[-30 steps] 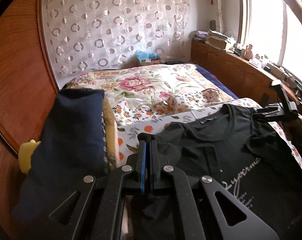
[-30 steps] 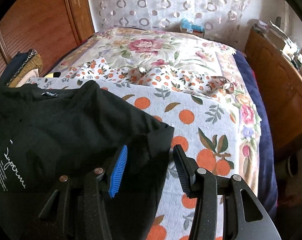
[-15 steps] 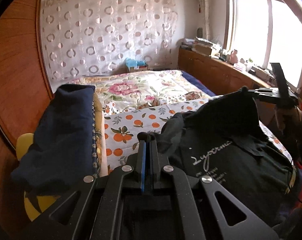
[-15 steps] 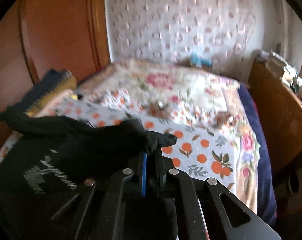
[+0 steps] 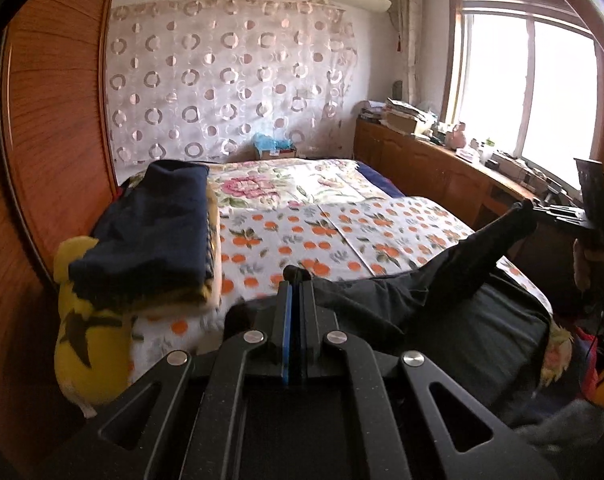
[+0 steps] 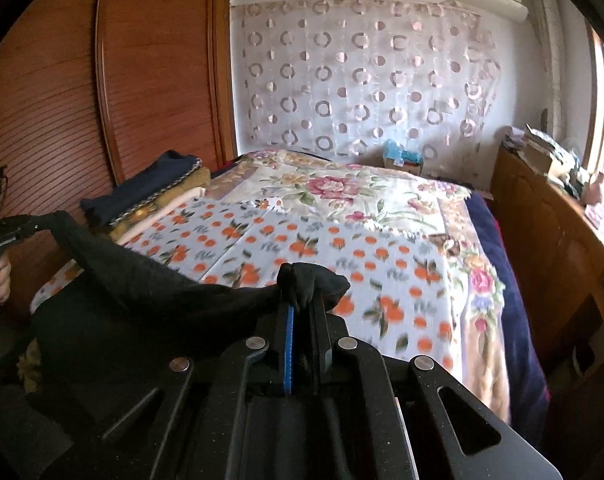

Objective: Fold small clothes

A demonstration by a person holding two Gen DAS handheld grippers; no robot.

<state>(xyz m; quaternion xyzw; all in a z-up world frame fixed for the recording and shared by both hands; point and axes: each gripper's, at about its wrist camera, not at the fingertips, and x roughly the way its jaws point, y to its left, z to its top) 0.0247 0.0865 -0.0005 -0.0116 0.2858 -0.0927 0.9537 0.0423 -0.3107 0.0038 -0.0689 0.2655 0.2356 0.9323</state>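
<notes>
A black T-shirt [image 5: 442, 300] hangs stretched between my two grippers, lifted off the bed. My left gripper [image 5: 295, 276] is shut on one corner of the cloth. In the left wrist view the right gripper [image 5: 532, 208] holds the far corner at the right edge. In the right wrist view my right gripper [image 6: 299, 280] is shut on a bunched tip of the T-shirt [image 6: 149, 292], and the left gripper [image 6: 41, 220] holds the other end at the far left. The shirt's body sags down between them, its print hidden.
The bed carries an orange-print sheet [image 5: 342, 232] and a floral quilt [image 6: 342, 188]. A stack of folded clothes with a navy piece on top [image 5: 153, 232] lies at the bed's left side over a yellow cushion [image 5: 85, 340]. A wooden wardrobe [image 6: 61, 120] stands left, a wooden cabinet [image 5: 430, 168] right.
The right gripper closed on the shirt's edge. Both grippers then pulled back and rose, lifting the black T-shirt off the sheet so that it hangs between them.
</notes>
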